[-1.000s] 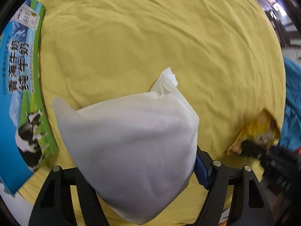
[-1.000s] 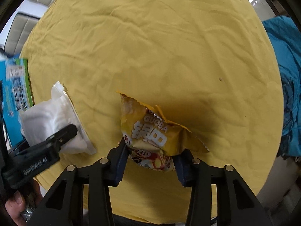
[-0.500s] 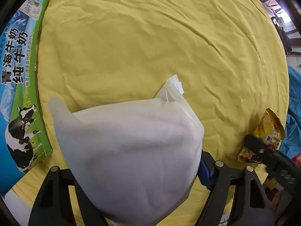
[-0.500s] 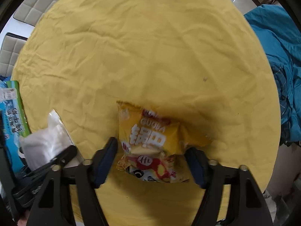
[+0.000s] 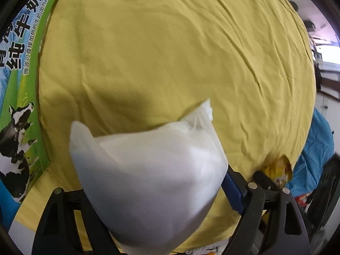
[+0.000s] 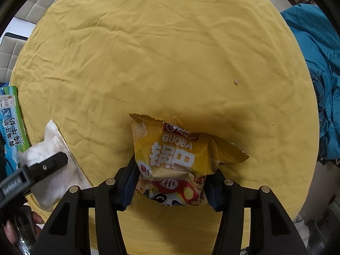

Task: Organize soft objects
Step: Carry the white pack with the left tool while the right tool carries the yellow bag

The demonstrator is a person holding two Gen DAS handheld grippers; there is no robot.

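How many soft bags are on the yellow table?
2: a white bag between the left gripper's opening jaws, and a snack bag between the right gripper's jaws. More may lie out of view.

Both wrist views look steeply down, close; sharing yellow cloth [image 5: 170, 53].

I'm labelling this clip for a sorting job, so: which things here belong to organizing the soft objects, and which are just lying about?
Part of the job:
- white soft pack, between the left gripper fingers, which are opening
- yellow snack bag, in the right gripper

Just lying about:
- milk carton box
- yellow tablecloth
- blue cloth
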